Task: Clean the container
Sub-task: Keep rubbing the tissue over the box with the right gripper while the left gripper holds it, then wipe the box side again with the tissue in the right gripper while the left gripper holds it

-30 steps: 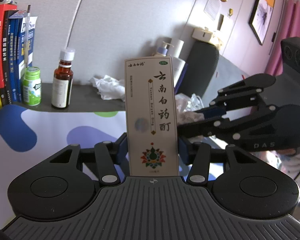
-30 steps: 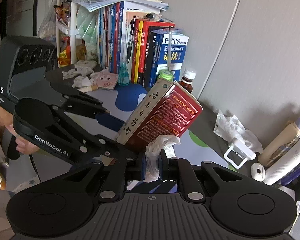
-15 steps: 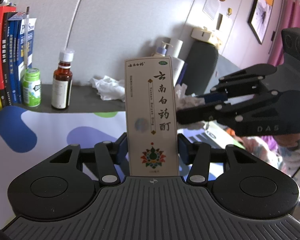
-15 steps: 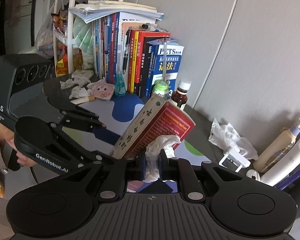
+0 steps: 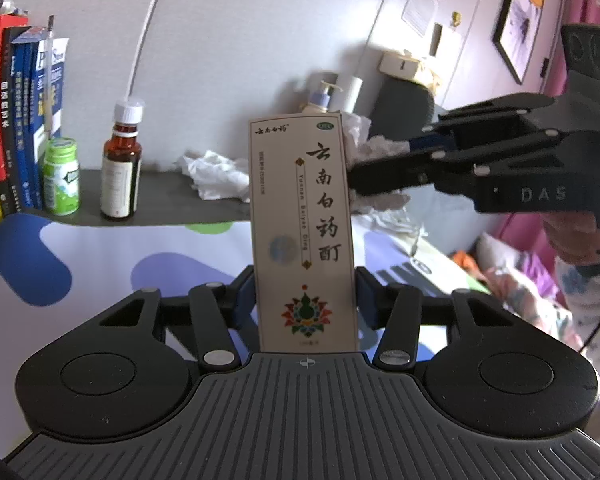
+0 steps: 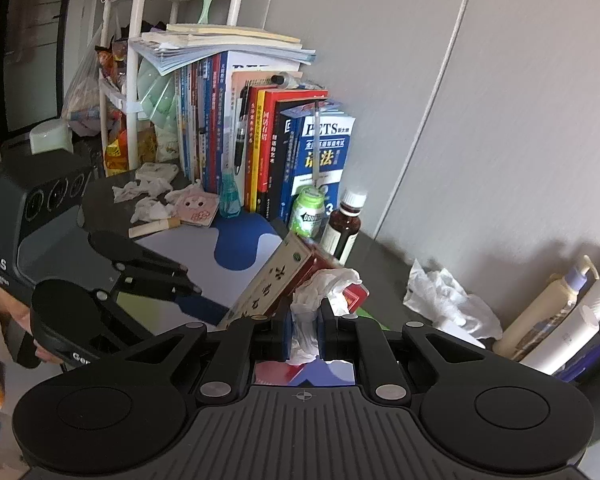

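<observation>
My left claw (image 5: 305, 294) clamps the medicine box (image 5: 302, 224) upright above the bench (image 5: 100, 264) — my right claw (image 6: 305, 326), pinching a crumpled tissue (image 6: 320, 288), presses it against the box's side.

The medicine box (image 5: 303, 236) stands upright in the left gripper (image 5: 305, 294) and is the landmark. In front of the box, the patterned desk mat (image 5: 100, 272) lies bare, so a gripper can pass there. Behind the box to the left, a brown bottle (image 5: 121, 168), a green jar (image 5: 62, 176) and the books (image 5: 16, 120) block the wall side. A crumpled tissue (image 5: 216, 176) lies just behind it. To the box's right, the right gripper (image 6: 304, 322) with its wipe (image 6: 320, 284) closes that side.
</observation>
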A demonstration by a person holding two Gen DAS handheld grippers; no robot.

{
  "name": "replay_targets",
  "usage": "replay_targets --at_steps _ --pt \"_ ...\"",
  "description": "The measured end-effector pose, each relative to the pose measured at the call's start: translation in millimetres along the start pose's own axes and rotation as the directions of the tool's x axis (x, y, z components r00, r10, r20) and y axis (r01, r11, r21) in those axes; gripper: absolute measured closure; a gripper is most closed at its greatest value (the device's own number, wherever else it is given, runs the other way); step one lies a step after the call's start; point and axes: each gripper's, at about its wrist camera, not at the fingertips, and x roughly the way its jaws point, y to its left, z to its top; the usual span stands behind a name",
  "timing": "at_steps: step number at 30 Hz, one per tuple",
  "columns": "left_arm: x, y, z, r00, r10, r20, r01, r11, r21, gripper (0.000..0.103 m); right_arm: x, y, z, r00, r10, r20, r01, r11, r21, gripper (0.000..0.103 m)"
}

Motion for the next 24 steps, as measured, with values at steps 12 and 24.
replay_targets --at_steps 12,24 --pt "1 1 0 1.000 0.004 -0.005 -0.004 1.000 -0.003 0.054 9 -1 -6 0.999 0.018 -0.038 -0.017 1.000 0.024 0.091" --pt "1 4 1 1.000 0.004 0.002 -0.004 1.000 -0.011 0.054 16 6 -21 0.995 0.045 -0.084 -0.044 0.999 0.018 0.091"
